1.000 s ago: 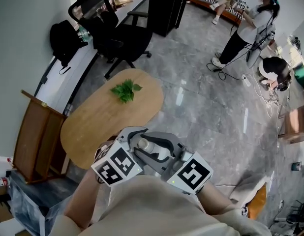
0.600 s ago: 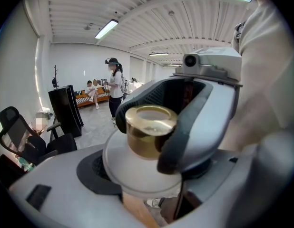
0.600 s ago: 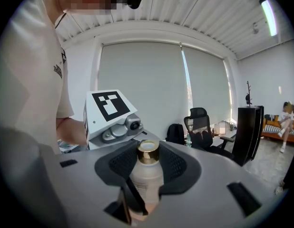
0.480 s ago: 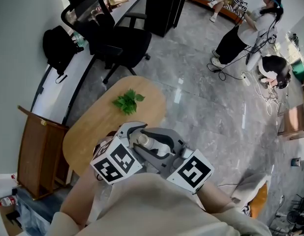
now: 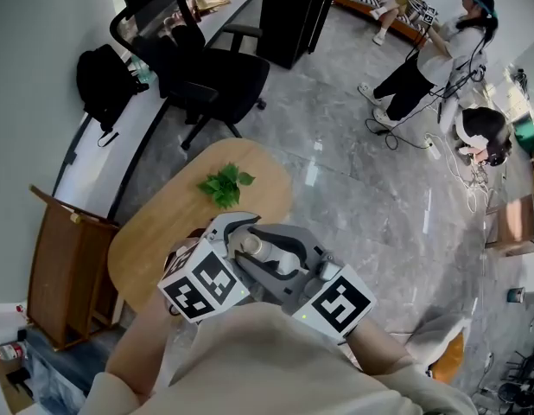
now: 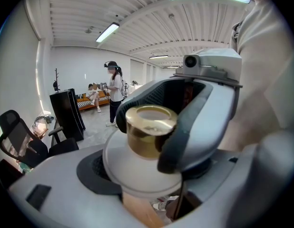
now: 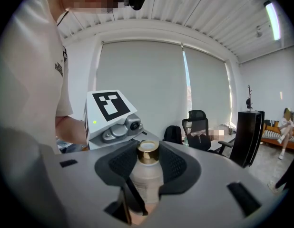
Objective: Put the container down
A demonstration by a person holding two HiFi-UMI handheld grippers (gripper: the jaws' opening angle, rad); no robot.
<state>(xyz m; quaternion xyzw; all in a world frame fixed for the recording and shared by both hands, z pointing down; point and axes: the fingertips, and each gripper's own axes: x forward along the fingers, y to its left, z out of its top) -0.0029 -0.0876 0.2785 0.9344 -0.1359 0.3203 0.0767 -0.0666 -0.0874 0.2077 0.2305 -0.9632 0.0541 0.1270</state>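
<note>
Container (image 5: 252,249) carried forward, clamped inside right claw (image 7: 146,172).

The oval worktop (image 5: 155,232) is mostly bare, with only a green sprig (image 5: 224,184) near its far end. The container (image 5: 252,247) hangs above its near end. A black office chair (image 5: 206,67) crowds the far end and a wooden cabinet (image 5: 60,262) the left side. The floor (image 5: 371,223) to the right is open.
</note>
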